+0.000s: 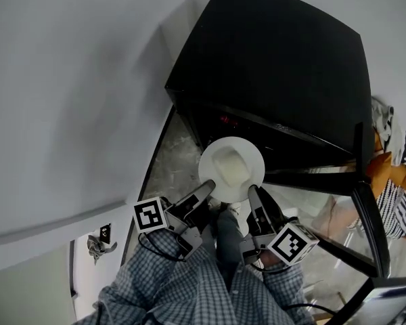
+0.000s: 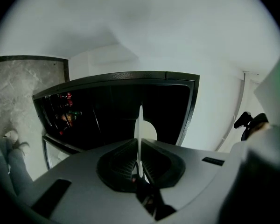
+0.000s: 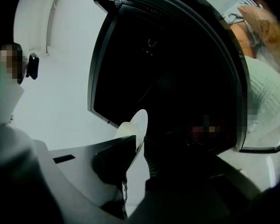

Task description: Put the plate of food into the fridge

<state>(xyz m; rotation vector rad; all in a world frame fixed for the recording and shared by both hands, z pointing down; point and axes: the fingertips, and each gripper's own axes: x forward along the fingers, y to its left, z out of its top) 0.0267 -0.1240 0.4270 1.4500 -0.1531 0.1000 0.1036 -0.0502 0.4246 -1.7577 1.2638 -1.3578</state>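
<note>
In front of the black fridge (image 1: 277, 66) there is one white plate (image 1: 231, 169), and on it lies one pale lump of food (image 1: 230, 162). Two grippers hold this one plate, and each carries one cube with square markers, so there are two cubes: one at the left (image 1: 150, 215) and one at the right (image 1: 294, 242). The left gripper (image 1: 206, 187) takes the plate's near-left rim, and the right gripper (image 1: 254, 193) takes its near-right rim, so the plate sits between them and just beyond their tips, in the air and above the fridge's dark front. In the left gripper view the plate shows edge-on, as a thin white line, and both jaws press on its rim. In the right gripper view the jaws are likewise pinched on the rim, and the food rises on the side toward the left gripper. Some small red signs (image 1: 228, 120) glow on the fridge just beyond the plate, but they are too small to read. Below the grippers the person's checked sleeves (image 1: 189, 290) show.
</note>
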